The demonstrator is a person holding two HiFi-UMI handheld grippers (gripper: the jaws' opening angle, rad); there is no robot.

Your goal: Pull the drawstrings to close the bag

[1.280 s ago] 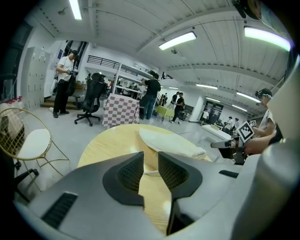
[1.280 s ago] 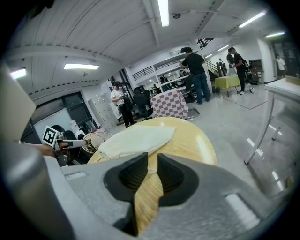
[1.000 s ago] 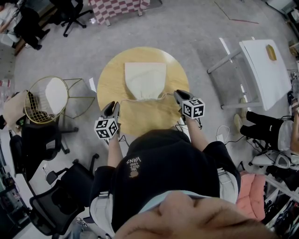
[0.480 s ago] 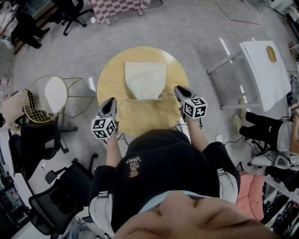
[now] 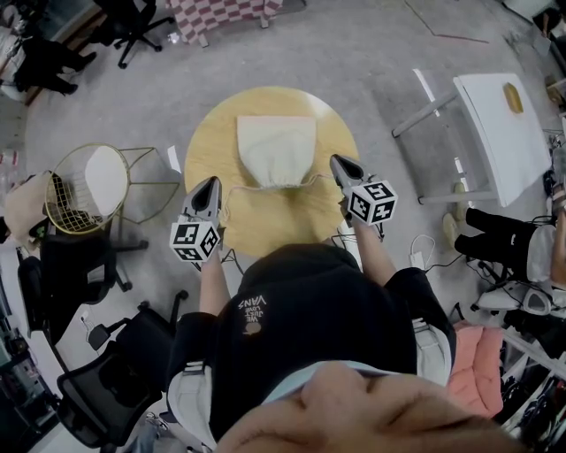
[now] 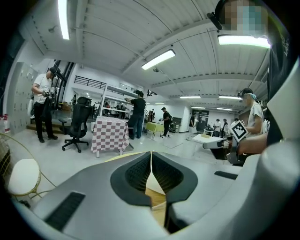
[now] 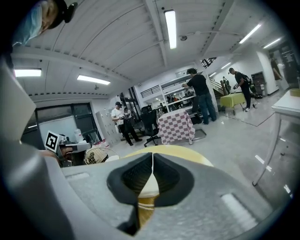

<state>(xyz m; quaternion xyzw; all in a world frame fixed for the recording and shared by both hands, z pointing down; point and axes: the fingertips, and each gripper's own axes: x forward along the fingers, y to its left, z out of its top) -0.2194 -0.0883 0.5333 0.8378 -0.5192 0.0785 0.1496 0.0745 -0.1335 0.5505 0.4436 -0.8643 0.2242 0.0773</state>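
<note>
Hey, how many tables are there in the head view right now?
3. The round wooden table holding the bag is in the middle, a white table stands at the right, and a checkered-cloth table is at the top edge. Others may be hidden.

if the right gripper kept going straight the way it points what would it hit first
Probably the bag: the right gripper, shut on the drawstring, aims across the table toward the bag's right side. Height is unclear, so it might pass just over it.
</note>
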